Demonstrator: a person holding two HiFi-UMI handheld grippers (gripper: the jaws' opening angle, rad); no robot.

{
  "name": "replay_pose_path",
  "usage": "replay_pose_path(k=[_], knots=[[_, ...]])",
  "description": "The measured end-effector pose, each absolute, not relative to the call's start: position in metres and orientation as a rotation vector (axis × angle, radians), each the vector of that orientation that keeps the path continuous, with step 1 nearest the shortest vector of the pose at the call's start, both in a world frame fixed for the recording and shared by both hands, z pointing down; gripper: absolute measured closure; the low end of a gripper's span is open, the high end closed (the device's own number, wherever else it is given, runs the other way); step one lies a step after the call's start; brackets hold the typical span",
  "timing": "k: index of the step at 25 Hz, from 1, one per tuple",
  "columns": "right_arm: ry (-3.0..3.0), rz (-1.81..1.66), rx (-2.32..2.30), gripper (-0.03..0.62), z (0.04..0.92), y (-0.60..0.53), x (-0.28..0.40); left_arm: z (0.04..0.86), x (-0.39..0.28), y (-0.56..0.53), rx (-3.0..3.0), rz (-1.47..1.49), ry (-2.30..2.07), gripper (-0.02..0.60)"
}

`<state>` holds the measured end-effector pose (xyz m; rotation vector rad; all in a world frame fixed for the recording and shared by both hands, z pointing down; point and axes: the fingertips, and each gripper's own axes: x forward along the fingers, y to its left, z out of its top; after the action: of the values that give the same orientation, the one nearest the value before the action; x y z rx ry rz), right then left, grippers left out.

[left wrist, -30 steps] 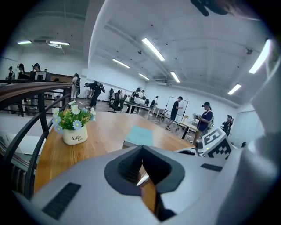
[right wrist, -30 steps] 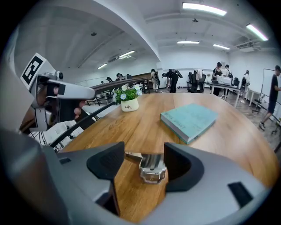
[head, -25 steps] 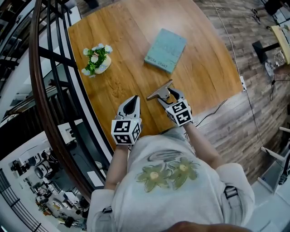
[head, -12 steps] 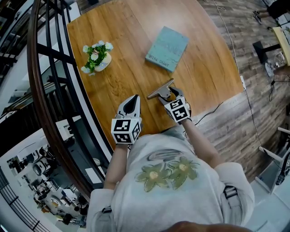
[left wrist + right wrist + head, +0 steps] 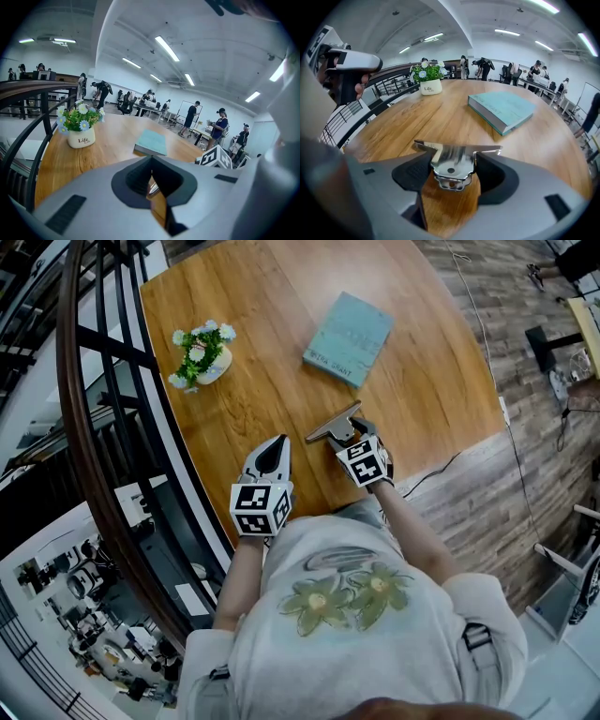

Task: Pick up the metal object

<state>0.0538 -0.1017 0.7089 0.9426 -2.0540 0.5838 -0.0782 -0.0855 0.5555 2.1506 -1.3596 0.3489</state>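
The setting was a large open hall with strip lights on the ceiling and people standing at desks far behind. A wooden worktop (image 5: 281,296) ran alongside a dark railing (image 5: 89,427).

**Task status**
- The metal object (image 5: 451,157), a flat T-shaped piece with a wide blade and a short stem, lay near the worktop edge nearest the person.
- The right gripper (image 5: 348,439) was positioned over the stem. Its fingers (image 5: 499,176) were clenched against the stem from both sides, with the blade crossing in front of them.
- Approach and grasp therefore appeared complete. The lift appeared not yet done: in the head view the object looked level with the wood, though actual contact with the surface could not be confirmed.
- What was left, by this reading, was a straight upward raise. The grip was on the narrow stem, so the wide blade could tip if the hold were loose.
- The left gripper (image 5: 272,454) hovered just beside the right one over the near edge. Its fingers (image 5: 137,177) were pressed together with nothing between them.

**Containers**
- One container was present: a small white flower pot (image 5: 200,360), upright near the railing side and well apart from the metal object. It held green leaves with white and blue flowers.
- A teal book (image 5: 348,337) lay flat beyond the metal object, apart from it.
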Motion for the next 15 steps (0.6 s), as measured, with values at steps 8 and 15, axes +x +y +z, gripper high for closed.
replay_pose_path(k=[8,15], knots=[[-2.051,0.570,0.977,0.312,0.7134,-0.1035,0.0541,0.5570,-0.0792,-0.0833,2.152,0.359,-1.356,0.568],[-2.053,0.548,0.989,0.310,0.7151,-0.1044,0.0552,0.5549,-0.0801,-0.0814,2.151,0.347,-1.362,0.568]])
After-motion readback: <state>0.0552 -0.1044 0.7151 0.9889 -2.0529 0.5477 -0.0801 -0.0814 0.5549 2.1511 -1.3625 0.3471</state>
